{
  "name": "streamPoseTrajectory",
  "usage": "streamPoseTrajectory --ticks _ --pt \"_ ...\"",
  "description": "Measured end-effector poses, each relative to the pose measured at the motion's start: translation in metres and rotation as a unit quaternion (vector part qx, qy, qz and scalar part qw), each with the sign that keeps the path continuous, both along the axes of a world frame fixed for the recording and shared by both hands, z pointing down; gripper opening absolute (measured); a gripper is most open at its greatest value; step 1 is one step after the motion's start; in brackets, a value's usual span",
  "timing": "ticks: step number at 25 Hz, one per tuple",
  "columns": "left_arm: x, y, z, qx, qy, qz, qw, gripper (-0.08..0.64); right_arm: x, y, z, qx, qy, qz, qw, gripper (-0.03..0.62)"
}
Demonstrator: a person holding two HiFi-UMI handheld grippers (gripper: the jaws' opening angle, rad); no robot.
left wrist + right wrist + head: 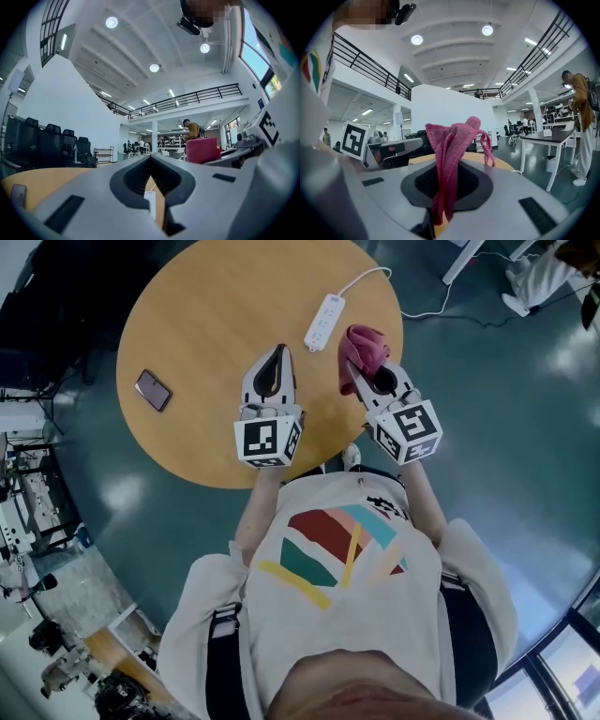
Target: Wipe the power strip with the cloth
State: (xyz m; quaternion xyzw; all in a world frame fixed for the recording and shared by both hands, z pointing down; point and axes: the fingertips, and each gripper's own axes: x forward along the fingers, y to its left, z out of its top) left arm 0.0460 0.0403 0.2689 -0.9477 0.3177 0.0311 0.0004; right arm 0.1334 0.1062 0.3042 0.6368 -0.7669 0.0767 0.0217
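Power strip [324,322] may slide
Right gripper [370,376] clamps cloth [366,343]; left gripper [277,352], closed and empty, isn't pinning it ahead.

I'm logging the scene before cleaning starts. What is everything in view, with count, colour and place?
table: 1, light wood, round, under both grippers
power strip: 1, white with a white cable, at the table's far edge
phone: 1, dark, on the table's left side
cloth: 1, pink, bunched beside the power strip
left gripper: 1, grey, fingers shut, empty
right gripper: 1, grey, fingers shut on the cloth
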Motion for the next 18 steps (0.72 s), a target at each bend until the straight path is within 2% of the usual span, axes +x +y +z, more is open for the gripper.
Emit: streamPoseTrajectory --ticks 6,9,12,18 --pt "-0.001 -0.058 0.049 -0.006 0.000 -0.007 1.0000 0.043 -0.001 -0.061 0.045 0.001 0.013 -0.014 1.000 0.038" --pt "0.001 -0.068 0.059 -0.002 -0.006 -0.009 0.9999 0.043 0.002 -0.071 0.056 0.006 0.009 -0.015 1.000 0.039" --pt "0.005 -0.043 0.032 -0.009 0.002 0.000 1.0000 0.043 0.004 -0.040 0.034 -0.009 0.017 -0.005 1.000 0.038" --pt "-0.013 0.020 -0.065 -0.005 0.025 0.008 0.9996 0.043 -0.011 0.033 -0.039 -0.029 0.023 0.005 0.999 0.038"
